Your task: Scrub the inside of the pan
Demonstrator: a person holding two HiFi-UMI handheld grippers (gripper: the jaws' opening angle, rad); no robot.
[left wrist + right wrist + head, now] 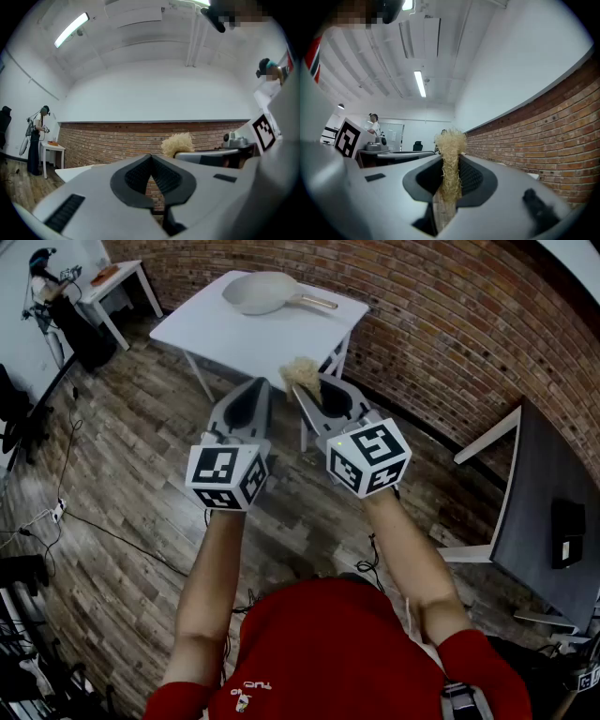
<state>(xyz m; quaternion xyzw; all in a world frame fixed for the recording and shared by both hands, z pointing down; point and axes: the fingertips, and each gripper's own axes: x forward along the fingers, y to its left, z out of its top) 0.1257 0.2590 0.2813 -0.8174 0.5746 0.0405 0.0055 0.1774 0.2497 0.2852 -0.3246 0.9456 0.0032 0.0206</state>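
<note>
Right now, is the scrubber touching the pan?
Apart. The head view shows the scrubber clamped in the right gripper, with bare table between it and the pan.

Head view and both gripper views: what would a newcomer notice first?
The right gripper, held in mid-air, is shut on a pale fibrous scrubber whose tuft pokes out past the fingers. The left gripper beside it is shut and empty. Ahead, the pale pan lies on the white table by the brick wall, with neither gripper near it.
</note>
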